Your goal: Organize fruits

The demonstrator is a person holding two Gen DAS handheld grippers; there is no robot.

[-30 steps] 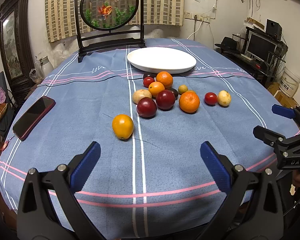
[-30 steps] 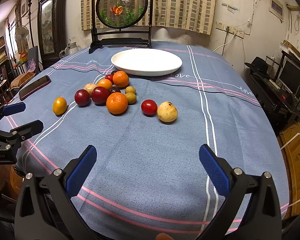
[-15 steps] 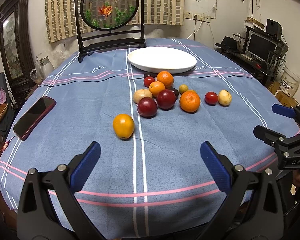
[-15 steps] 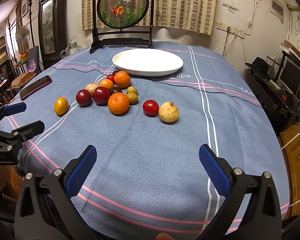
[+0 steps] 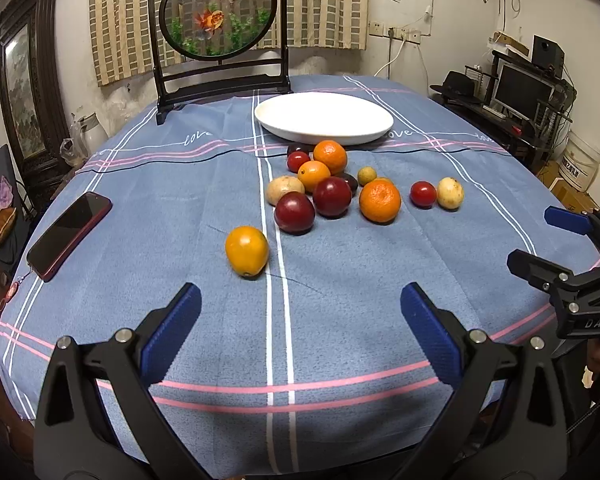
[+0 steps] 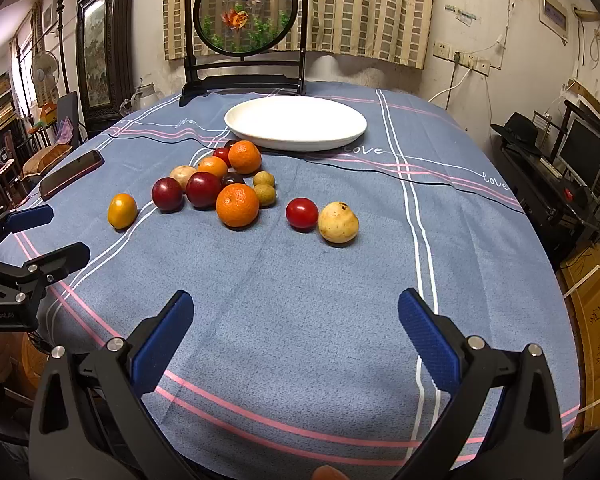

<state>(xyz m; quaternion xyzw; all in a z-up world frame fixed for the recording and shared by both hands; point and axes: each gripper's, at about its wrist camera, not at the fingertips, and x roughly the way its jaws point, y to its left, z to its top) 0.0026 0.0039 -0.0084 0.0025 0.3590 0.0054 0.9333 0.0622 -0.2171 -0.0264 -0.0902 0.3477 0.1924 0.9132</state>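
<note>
Nothing has been sorted yet, by the look of it. Going left to right on the blue striped tablecloth [image 5: 180,184]: a dark phone [image 5: 69,235] is parked near the left edge, well apart from the fruit. The left gripper [image 5: 300,316] is held wide open above the near edge, with nothing between its blue pads. Just ahead of it a lone yellow-orange fruit [image 5: 247,251] is set apart from the rest. Next comes the main cluster: two dark red plums [image 5: 294,212], a pale tan fruit [image 5: 285,189], three oranges [image 5: 380,201] and some small green ones [image 6: 264,194], all bunched together and touching. A red tomato-like fruit [image 6: 302,213] and a spotted yellow fruit [image 6: 338,222] are parked just beside each other, right of the cluster. The right gripper [image 6: 296,316] is spread wide and empty too.

Behind the pile, the white plate [image 6: 236,120] is seen completely bare, in front of a goldfish screen [image 6: 246,12]. So the whole job is judged to be left: every fruit presumably needs carrying to the plate, and the lone yellow-orange one looks like the easiest first grab.
</note>
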